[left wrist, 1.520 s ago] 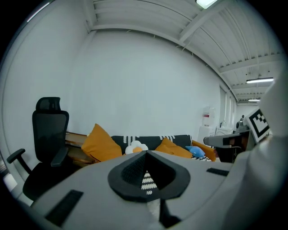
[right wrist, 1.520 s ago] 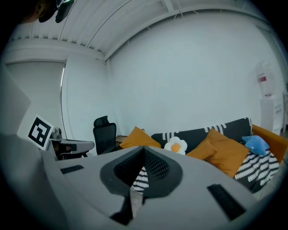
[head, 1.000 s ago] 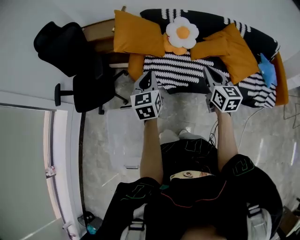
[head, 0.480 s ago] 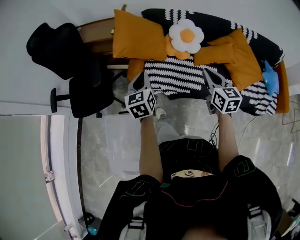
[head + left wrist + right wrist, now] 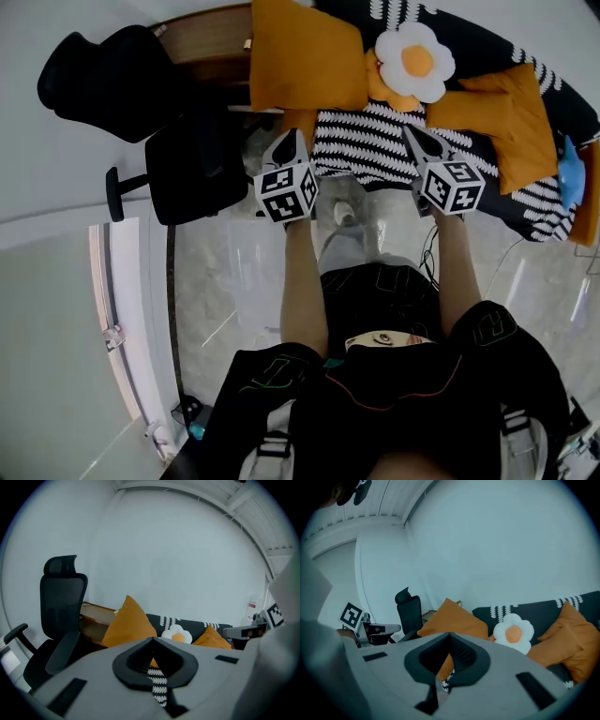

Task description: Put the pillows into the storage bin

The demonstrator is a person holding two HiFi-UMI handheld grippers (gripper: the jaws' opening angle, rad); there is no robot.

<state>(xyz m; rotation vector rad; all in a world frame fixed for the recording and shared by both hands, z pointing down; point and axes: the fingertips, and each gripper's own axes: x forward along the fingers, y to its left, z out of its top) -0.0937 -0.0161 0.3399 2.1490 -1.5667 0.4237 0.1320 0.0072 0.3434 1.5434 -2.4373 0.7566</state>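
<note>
Head view: found left gripper (image 5: 291,141) and right gripper (image 5: 413,137) both clenched tight, empty, held near a black-and-white striped sofa (image 5: 375,155) carrying a big orange square fabric pillow (image 5: 305,54), white flower-shaped plush pillow (image 5: 415,62) and second orange pillow (image 5: 511,112). Left gripper view: jaws pressed together on nothing, aimed at those pillows. Right gripper view: same deal, clamped, empty.
</note>
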